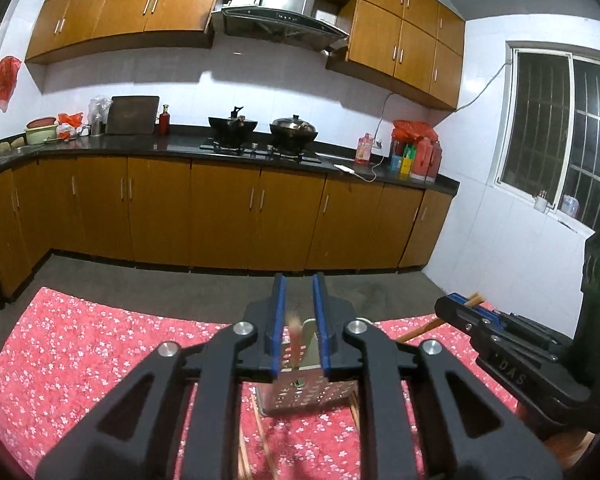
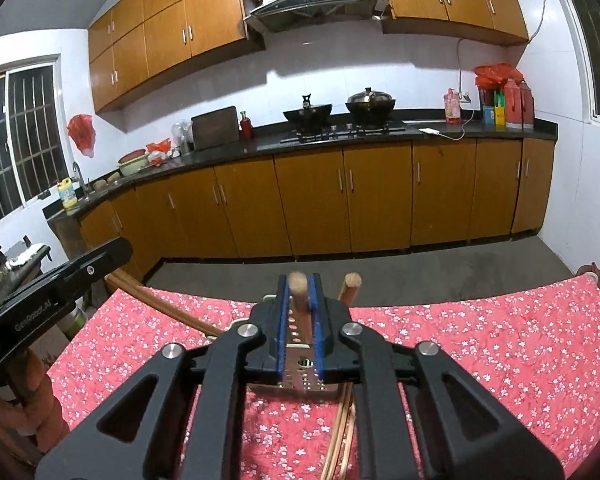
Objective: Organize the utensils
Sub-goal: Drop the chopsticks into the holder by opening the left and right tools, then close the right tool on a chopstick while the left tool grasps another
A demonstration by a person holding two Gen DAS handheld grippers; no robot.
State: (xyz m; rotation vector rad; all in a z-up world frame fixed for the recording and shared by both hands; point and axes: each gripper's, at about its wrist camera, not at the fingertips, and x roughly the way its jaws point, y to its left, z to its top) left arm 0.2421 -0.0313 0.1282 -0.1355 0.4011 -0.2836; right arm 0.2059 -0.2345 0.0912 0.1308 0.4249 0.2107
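Observation:
A perforated steel utensil holder [image 1: 306, 394] stands on the red flowered cloth [image 1: 100, 344], just below my left gripper [image 1: 300, 280]. A blurred thin stick [image 1: 295, 336] sits between the left fingers, which stand a little apart. My right gripper [image 2: 299, 280] is shut on a wooden-handled utensil [image 2: 299, 294] above the holder [image 2: 300, 380]. A second wooden handle [image 2: 350, 286] stands up just right of it. The right gripper also shows in the left wrist view [image 1: 466, 304], holding wood. Chopsticks [image 2: 340, 428] lie on the cloth beside the holder.
The cloth-covered table [image 2: 500, 360] ends at a grey floor. Behind run brown cabinets and a black counter [image 1: 180, 146] with two woks [image 1: 232, 124], bottles and bags. A wooden chair back [image 2: 32, 380] stands at the left.

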